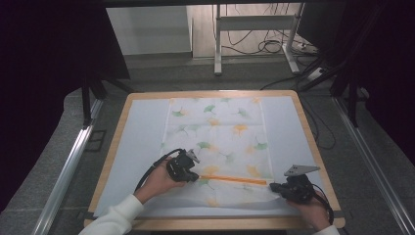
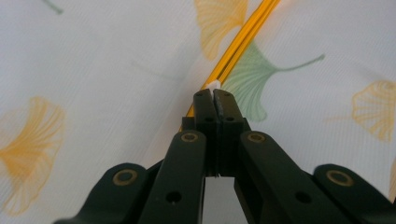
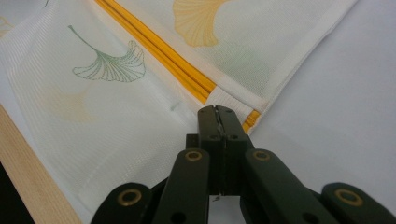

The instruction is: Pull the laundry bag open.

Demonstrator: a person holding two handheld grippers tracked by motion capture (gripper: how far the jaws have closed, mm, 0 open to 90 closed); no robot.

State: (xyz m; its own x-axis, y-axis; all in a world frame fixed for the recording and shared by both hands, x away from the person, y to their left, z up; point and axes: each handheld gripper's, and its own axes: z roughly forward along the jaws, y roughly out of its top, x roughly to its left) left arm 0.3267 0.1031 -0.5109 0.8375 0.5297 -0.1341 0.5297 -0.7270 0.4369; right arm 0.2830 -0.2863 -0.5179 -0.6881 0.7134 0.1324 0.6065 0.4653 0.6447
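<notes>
1. Mesh bag (image 1: 218,142), white with a ginkgo-leaf print, lies flat on the pale mat of the table (image 1: 137,100), its near end toward 6 o'clock.
2. Orange zipper (image 1: 234,179) runs across the bag's near end, from 9 toward 3 o'clock in the high view.
3. Left gripper (image 2: 215,93): jaws pressed together at the zipper's left end. A small white bit shows at the tips, likely the zipper pull, though the left gripper view is too tight to be sure.
4. Right gripper (image 3: 217,111): jaws together, pinching the bag's white seam edge at the zipper's right end, about 4 o'clock on the table.
5. Step in hand, as I read it: run the slider along the zipper while the far end is anchored.
6. To do it well: keep the right gripper planted as the anchor so the zipper tape stays taut.
7. Draw the left gripper straight along the orange line toward 3 o'clock, low to the cloth, no lift or twist.
8. Watch for mesh bunching ahead of the slider; if it puckers, ease off and re-tension.
</notes>
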